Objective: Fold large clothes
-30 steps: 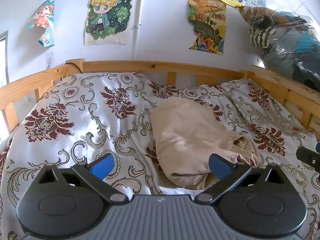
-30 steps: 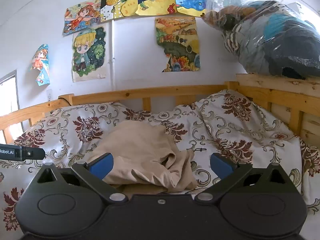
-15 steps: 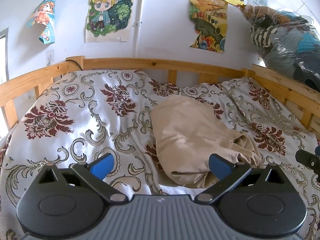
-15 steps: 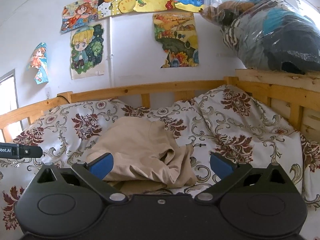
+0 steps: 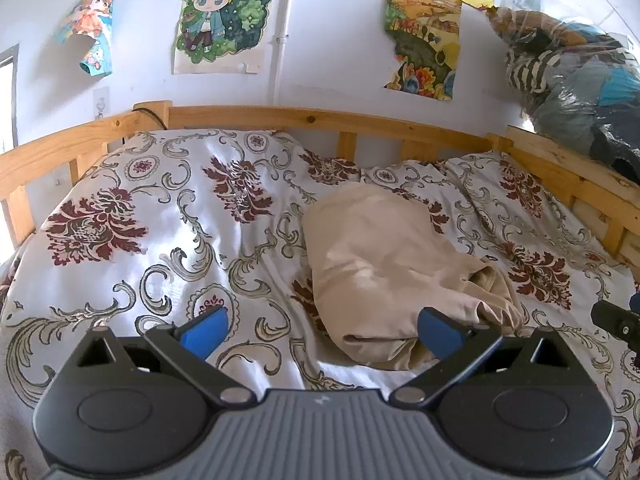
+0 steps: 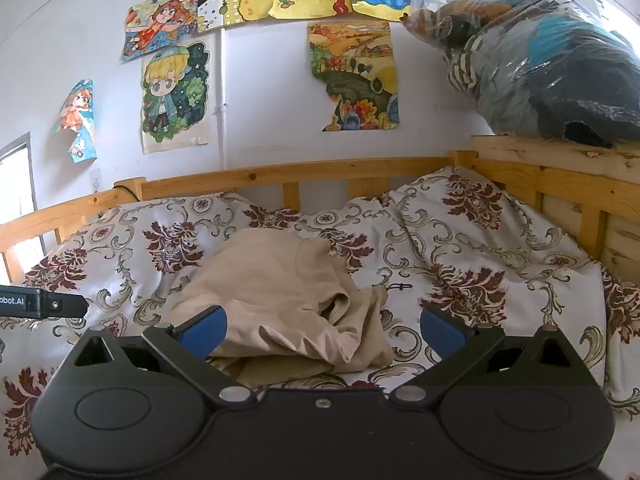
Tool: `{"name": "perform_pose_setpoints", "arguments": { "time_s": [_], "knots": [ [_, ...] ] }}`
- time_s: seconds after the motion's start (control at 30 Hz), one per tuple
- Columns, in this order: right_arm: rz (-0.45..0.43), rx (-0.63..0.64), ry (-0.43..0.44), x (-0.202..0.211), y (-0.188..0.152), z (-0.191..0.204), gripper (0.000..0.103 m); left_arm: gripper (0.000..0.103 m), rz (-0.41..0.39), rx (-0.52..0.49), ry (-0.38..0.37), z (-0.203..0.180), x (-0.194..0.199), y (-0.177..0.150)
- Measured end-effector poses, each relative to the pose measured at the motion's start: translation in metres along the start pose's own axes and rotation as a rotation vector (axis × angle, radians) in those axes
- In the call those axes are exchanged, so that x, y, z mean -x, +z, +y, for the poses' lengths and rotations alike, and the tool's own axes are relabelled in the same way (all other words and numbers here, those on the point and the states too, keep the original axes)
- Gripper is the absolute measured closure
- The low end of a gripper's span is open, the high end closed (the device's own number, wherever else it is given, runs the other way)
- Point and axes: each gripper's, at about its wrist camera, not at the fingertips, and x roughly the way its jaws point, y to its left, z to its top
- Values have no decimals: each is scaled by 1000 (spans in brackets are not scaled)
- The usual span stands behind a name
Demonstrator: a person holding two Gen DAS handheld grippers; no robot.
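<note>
A beige garment (image 5: 384,264) lies folded in a rumpled bundle on the floral duvet (image 5: 168,240), a little right of the bed's middle. My left gripper (image 5: 320,334) hovers open just short of its near edge, the right blue fingertip (image 5: 438,336) in front of the cloth. In the right wrist view the same garment (image 6: 280,296) sits ahead and left of centre. My right gripper (image 6: 322,330) is open above its near edge, holding nothing. Each gripper's body shows at the edge of the other's view.
A wooden bed rail (image 5: 320,118) runs along the back and right side (image 6: 580,184). A clear plastic bag of clothes (image 6: 540,68) rests on the right rail. Posters (image 6: 176,96) cover the white wall. The duvet's left half (image 5: 120,220) is bare of objects.
Both views have shifted slightly downward and closer to the bed. The garment keeps its shape and place. Both grippers stay open.
</note>
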Motion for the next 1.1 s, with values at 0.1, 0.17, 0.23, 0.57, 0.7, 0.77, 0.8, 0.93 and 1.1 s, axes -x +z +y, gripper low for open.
{"name": "perform_pose_setpoints", "arguments": {
  "time_s": [0.1,0.17,0.23,0.57,0.7,0.77,0.8,0.93,1.1],
  "knots": [
    [-3,3,4,0,1,0,1,1,0,4,0,0,0,0],
    [-2,3,3,0,0,0,1,1,1,2,0,0,0,0],
    [1,2,1,0,1,0,1,1,1,1,-1,0,0,0],
    [-4,1,1,0,1,0,1,1,33,31,-9,1,0,4],
    [-5,2,-1,1,1,-1,1,1,41,33,43,1,-1,4],
    [-11,2,-16,1,1,-2,1,1,69,46,68,1,-4,5],
    [-14,1,-28,2,1,-2,1,1,78,55,73,2,-5,5],
    [-13,-14,-60,2,1,-7,1,1,89,57,74,4,-6,3],
    [-8,-14,-58,1,0,-8,1,1,79,40,69,2,-3,4]
  ]
}}
